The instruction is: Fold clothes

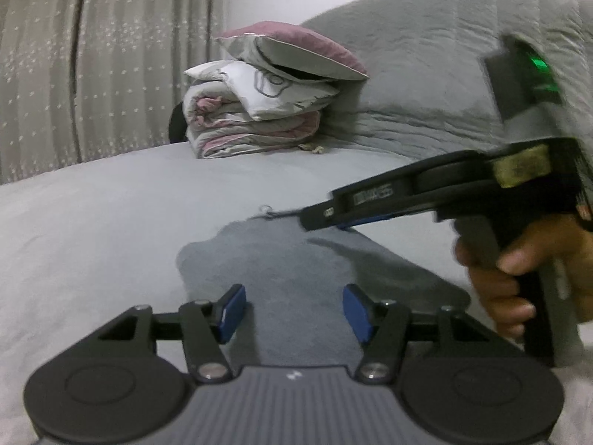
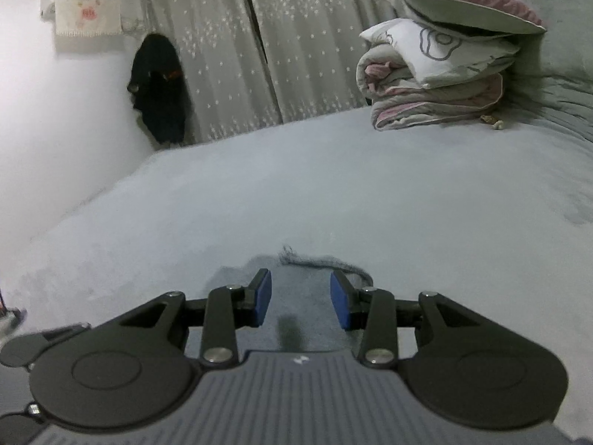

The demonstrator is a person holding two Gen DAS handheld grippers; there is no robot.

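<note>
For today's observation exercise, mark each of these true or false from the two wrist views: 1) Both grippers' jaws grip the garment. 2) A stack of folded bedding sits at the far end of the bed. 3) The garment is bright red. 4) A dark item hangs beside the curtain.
1) False: the left gripper and the right gripper both stand with jaws open and nothing pinched; the flat blue-grey cloth garment lies beneath them.
2) True: the stack of folded grey, white and pink bedding sits on the pale grey bed cover.
3) False: it is blue-grey.
4) True: the dark hanging item is left of the grey star-patterned curtain.
</note>
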